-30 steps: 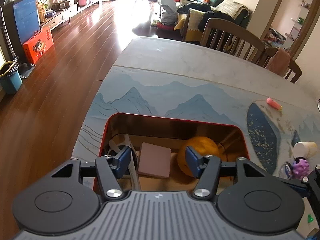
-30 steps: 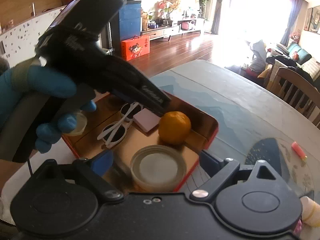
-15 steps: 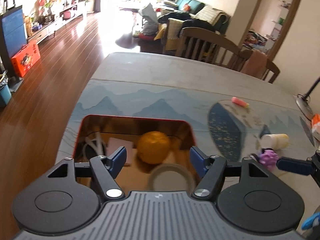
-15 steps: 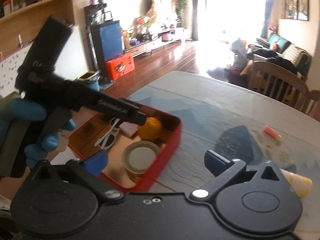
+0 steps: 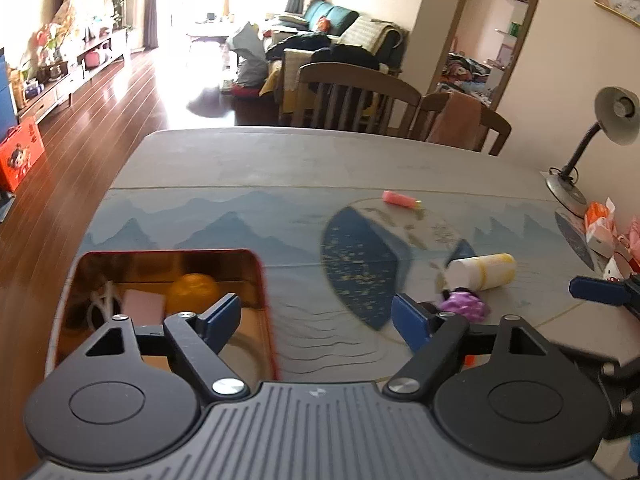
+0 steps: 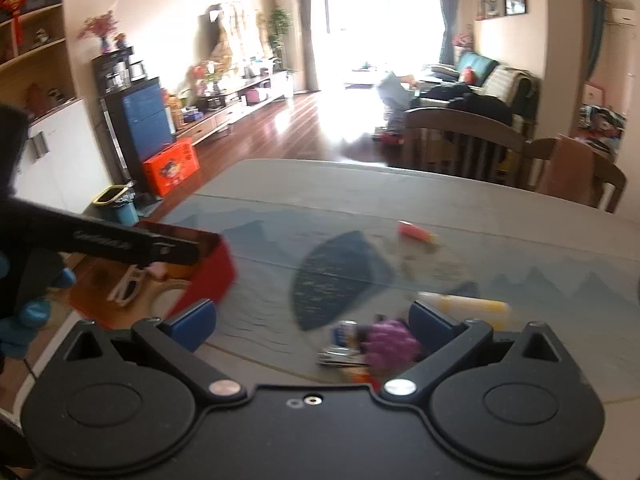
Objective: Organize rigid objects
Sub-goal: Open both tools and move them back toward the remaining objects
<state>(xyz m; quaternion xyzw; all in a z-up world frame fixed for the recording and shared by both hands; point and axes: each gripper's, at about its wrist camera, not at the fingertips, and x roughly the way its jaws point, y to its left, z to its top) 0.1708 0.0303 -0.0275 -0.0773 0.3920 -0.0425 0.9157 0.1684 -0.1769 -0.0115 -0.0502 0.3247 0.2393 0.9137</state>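
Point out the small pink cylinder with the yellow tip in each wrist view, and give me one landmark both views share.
Left wrist view: the small pink cylinder with the yellow tip lies alone on the table, right of centre, beyond the dark blue fan-shaped print.
Right wrist view: the same cylinder lies right of centre, again past the print's far edge.
Shared landmark: the red metal tin at lower left in both.

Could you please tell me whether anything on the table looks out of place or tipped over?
Yes. A white and yellow plastic bottle lies on its side on the table mat, beside a purple knobbly toy. A small pink tube lies loose farther back. All three are outside the red tin box.
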